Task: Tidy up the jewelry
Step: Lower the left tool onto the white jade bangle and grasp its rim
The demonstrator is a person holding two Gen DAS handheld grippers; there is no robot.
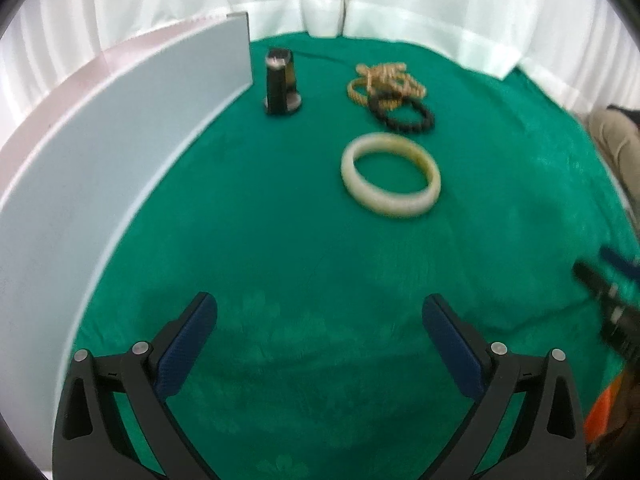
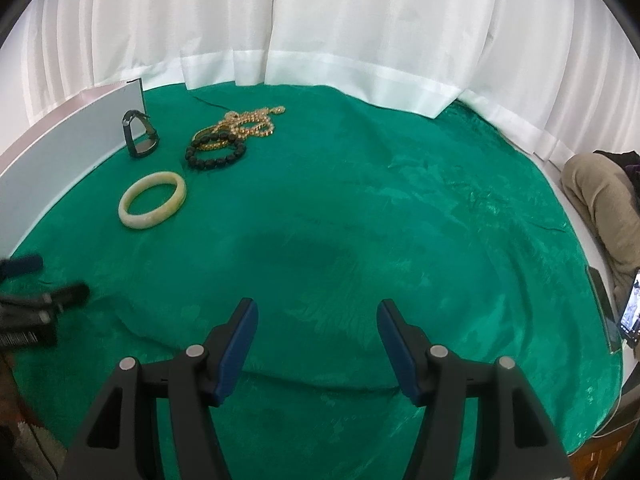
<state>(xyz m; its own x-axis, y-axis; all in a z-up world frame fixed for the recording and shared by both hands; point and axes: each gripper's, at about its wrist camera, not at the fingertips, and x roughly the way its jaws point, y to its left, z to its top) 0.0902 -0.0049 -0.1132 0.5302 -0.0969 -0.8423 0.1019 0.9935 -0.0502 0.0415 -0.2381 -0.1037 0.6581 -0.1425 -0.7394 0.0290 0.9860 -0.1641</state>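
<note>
White curtains [image 2: 360, 20] hang behind a tabletop [image 2: 400, 208] covered in a green, faintly patterned cloth, which fills most of both views. Along its left side stands a long pale grey panel [image 1: 120, 128], upright on its edge, with a pinkish strip behind it. At the far right a person's leg in beige trousers [image 2: 600, 196] rests beside the tabletop, and a lit phone screen [image 2: 630, 308] shows at the edge. The left tongs [image 1: 320, 308] hang over bare cloth with the jaws spread wide and nothing between them; the right tongs [image 2: 316, 312] are likewise parted over empty cloth, holding nothing. All the jewelry lies apart from both, toward the back left of the tabletop. Nearest is a cream bangle [image 1: 390, 176], lying flat. Beyond it a bracelet of black beads [image 1: 404, 114] lies touching, and partly over, a tangled heap of gold chains [image 1: 384, 78]. To the left of that heap, just beside the end of the grey panel, stands a small dark object [image 1: 280, 82], possibly a watch on a stand, though the blur leaves that unclear.
</note>
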